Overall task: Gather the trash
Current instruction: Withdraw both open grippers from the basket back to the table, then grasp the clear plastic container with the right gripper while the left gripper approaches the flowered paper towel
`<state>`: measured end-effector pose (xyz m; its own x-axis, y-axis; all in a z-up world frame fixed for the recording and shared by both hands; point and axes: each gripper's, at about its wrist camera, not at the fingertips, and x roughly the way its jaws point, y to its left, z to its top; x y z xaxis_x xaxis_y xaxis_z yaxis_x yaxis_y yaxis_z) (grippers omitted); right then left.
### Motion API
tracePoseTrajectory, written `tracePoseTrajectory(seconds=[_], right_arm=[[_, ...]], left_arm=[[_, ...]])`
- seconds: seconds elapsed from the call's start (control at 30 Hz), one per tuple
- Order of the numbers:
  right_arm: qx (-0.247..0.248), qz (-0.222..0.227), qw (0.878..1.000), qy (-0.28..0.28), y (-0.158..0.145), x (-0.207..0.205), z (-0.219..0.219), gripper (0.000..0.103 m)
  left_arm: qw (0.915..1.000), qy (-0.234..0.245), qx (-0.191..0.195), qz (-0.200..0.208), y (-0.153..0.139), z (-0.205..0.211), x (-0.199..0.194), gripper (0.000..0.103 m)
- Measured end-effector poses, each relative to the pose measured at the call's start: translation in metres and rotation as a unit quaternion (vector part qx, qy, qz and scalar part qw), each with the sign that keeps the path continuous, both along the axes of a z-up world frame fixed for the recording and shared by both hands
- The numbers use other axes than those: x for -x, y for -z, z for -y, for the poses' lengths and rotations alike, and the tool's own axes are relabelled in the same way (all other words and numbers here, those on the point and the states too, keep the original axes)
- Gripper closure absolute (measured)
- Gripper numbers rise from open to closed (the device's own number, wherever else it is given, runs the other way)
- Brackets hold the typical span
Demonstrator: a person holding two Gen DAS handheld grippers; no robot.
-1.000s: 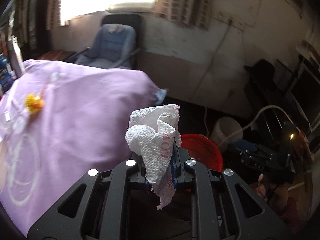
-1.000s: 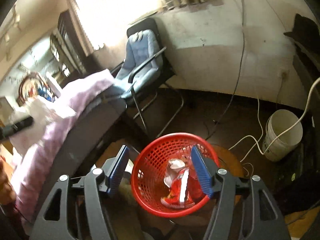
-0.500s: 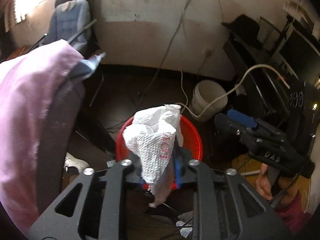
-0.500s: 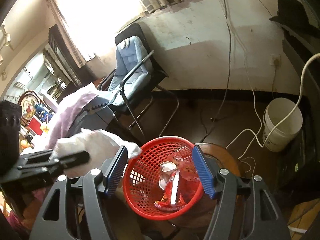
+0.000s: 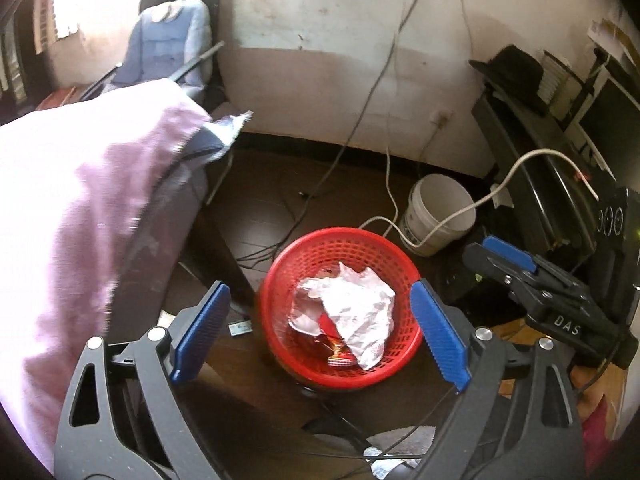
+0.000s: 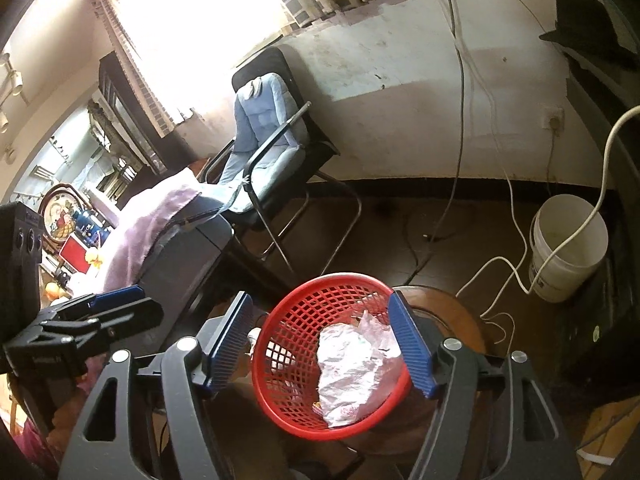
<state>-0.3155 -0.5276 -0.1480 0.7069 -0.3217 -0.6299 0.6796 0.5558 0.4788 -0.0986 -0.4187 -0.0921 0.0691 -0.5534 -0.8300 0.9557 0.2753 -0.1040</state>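
A red mesh basket [image 5: 280,264] [image 6: 280,320] stands on a round wooden stool. In it lies a crumpled white paper tissue [image 5: 352,316] [image 6: 352,364] on top of a red wrapper [image 5: 340,356]. My left gripper [image 5: 320,292] hovers over the basket, its jaws opening wide with nothing between them; in the right wrist view the left gripper [image 6: 108,308] shows at the left. My right gripper [image 6: 320,300] hangs above the basket with its jaws opening and its pads pressing on nothing. In the left wrist view the right gripper [image 5: 504,256] is off to the basket's right.
A table under a purple cloth [image 5: 80,200] fills the left. Behind it is a black chair with a blue cushion [image 5: 172,48]. A white bucket [image 5: 436,216] with a hose stands right of the basket. Cables trail across the dark floor [image 5: 304,196]. Dark shelving [image 5: 540,152] lines the right wall.
My left gripper swung from over the purple table down to above the red basket, then opened. The tissue it held now lies in the basket. The right gripper stayed in place.
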Motion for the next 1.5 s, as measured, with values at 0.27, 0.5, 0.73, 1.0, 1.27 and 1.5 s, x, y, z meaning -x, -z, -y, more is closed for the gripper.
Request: tracePoseTrajectory(seconds=[0.27, 0.5, 0.73, 1.0, 1.27, 1.5], right_arm=[[0.029, 0.0, 0.999, -0.013, -0.024, -0.009, -0.017, 0.027], [0.052, -0.001, 0.998, -0.025, -0.045, -0.016, -0.031, 0.022], [0.064, 0.004, 0.997, -0.045, -0.058, -0.026, -0.045, 0.016], [0.061, 0.009, 0.995, -0.081, -0.07, -0.05, -0.064, 0.012], [0.073, 0.006, 0.989, -0.132, -0.088, -0.091, -0.096, 0.011], [0.085, 0.006, 0.976, -0.2, -0.1, -0.147, -0.134, 0.01]], left_arm=[[0.9992, -0.031, 0.021, 0.016, -0.022, -0.02, -0.017, 0.009], [0.997, -0.058, 0.041, 0.03, -0.04, -0.048, -0.033, 0.008], [0.9928, -0.098, 0.045, 0.052, -0.054, -0.077, -0.056, 0.008], [0.9774, -0.175, 0.038, 0.112, -0.072, -0.134, -0.104, 0.007], [0.9439, -0.292, 0.018, 0.153, -0.086, -0.216, -0.179, 0.007], [0.9018, -0.412, 0.015, 0.13, -0.089, -0.311, -0.259, 0.007]])
